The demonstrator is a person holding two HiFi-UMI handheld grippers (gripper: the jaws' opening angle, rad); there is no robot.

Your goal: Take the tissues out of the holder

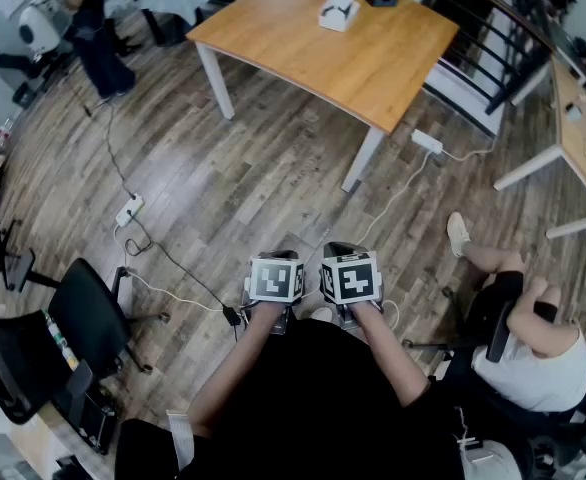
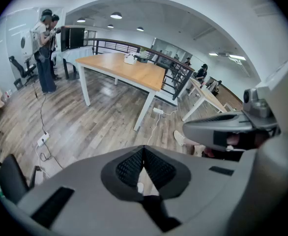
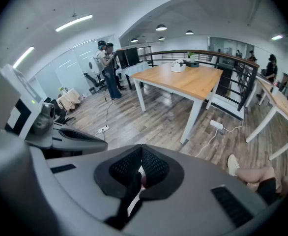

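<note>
- Wooden surface (image 1: 373,58) carries the white tissue holder (image 1: 338,11) near its far edge.
- Left claw (image 2: 143,151) and right claw (image 3: 141,151) are pressed together, empty, well apart from it.
- Nothing looks done yet.

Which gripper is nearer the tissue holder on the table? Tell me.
Right, narrowly. The right gripper lines up almost straight with the tissue holder on the wooden table; the left gripper sits beside it, offset sideways. Both are far back, over the floor.
</note>
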